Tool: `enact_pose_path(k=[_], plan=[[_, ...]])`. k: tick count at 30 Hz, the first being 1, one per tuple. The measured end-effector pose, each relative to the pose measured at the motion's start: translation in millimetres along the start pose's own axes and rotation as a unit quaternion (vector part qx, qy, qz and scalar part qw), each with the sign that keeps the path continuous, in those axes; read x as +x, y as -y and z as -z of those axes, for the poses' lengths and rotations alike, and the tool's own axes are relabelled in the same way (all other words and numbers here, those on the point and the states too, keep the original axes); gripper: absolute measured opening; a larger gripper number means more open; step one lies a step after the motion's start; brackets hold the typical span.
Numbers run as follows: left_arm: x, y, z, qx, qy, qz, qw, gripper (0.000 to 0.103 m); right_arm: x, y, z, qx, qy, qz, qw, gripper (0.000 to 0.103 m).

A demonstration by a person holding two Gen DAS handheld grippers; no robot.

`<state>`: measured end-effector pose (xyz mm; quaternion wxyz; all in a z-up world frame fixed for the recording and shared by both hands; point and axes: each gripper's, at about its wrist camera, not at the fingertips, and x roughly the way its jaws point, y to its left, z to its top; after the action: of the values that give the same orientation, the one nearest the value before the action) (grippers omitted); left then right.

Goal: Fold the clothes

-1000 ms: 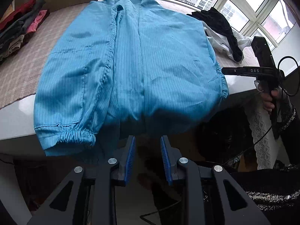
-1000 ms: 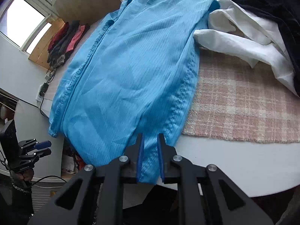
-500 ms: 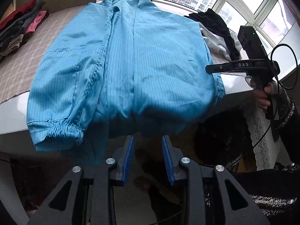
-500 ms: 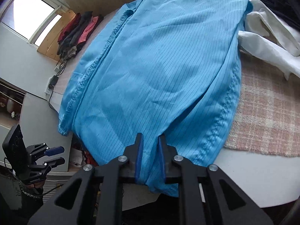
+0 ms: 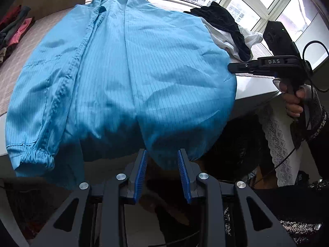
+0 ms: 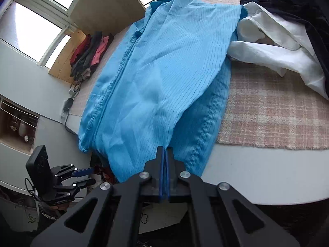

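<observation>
Progress is early: the blue pinstriped work garment (image 5: 127, 78) lies spread lengthwise on the tabletop (image 6: 257, 175), hem hanging over the near edge, side portions apparently turned in. Right hand-held gripper (image 6: 164, 160) has just clamped its jaws on the hem. Left hand-held gripper (image 5: 162, 170) stands parted around the hem, not gripping. Lengthwise folds remain.

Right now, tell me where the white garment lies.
In the right wrist view, the white garment lies upper right on the plaid mat, between the blue jacket and black clothes.

Bright window daylight, sharp focus, fisheye-warped edges.
</observation>
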<state>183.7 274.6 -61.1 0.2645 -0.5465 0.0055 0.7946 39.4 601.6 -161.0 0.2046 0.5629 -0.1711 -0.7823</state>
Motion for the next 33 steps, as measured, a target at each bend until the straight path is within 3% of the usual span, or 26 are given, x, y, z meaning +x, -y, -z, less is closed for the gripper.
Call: enact_pose_path(k=[3, 5, 8, 10, 12, 15, 20, 23, 26, 29, 32, 33], plan=[[18.3, 17.8, -16.1, 0.016, -0.004, 0.02, 0.9997, 0.029, 22.3, 2.3, -0.6, 0.001, -0.038, 0.026, 0.999, 0.004], [29.2, 28.6, -27.5, 0.021, -0.006, 0.025, 0.9994, 0.029, 15.9, -0.1, -2.3, -0.013, -0.034, 0.029, 0.999, 0.004], [35.6, 50.1, -40.1, 0.022, 0.01, 0.036, 0.999, 0.029, -16.0, 4.7, -30.6, -0.033, 0.02, 0.048, 0.998, 0.014], [40.7, 70.1, -47.9, 0.032, 0.024, 0.036, 0.9986, 0.033, -31.5, 12.2, -63.4, -0.046, 0.061, 0.081, 0.994, 0.031], [51.0, 94.9, -58.5, 0.048, 0.035, 0.026, 0.9979, 0.047, -42.3, 22.3, -101.1, -0.057, 0.099, 0.123, 0.986, 0.038], [72.6, 127.3, -74.9, 0.071, 0.031, 0.002, 0.997, 0.054, -38.3, 48.0, -153.9, -0.048, 0.114, 0.168, 0.978, 0.04], [105.0, 149.0, -80.0, 0.113, 0.007, -0.049, 0.9923, 0.057, -15.6, 85.7, -201.2, -0.013, 0.09, 0.162, 0.983, 0.041], [106.5, 150.4, -80.8, 0.128, 0.01, -0.055, 0.9902, 0.058, -3.5, 99.0, -209.3, -0.005, 0.075, 0.161, 0.984, 0.041], [104.9, 145.4, -82.4, 0.125, 0.013, -0.05, 0.9908, 0.05, 7.5, 109.4, -214.4, 0.005, 0.055, 0.139, 0.989, 0.041], [100.6, 132.6, -86.9, 0.106, 0.016, -0.051, 0.993, 0.019, 16.1, 114.8, -216.7, 0.011, 0.048, 0.122, 0.991, 0.041], [99.3, 112.3, -94.2, 0.063, 0.011, -0.017, 0.9978, 0.003, 21.2, 118.2, -218.4, 0.021, 0.044, 0.08, 0.996, 0.041], [97.9, 106.2, -95.0, 0.051, 0.01, -0.008, 0.9986, 0.002, 22.2, 117.9, -219.0, 0.025, 0.045, 0.069, 0.996, 0.03]])
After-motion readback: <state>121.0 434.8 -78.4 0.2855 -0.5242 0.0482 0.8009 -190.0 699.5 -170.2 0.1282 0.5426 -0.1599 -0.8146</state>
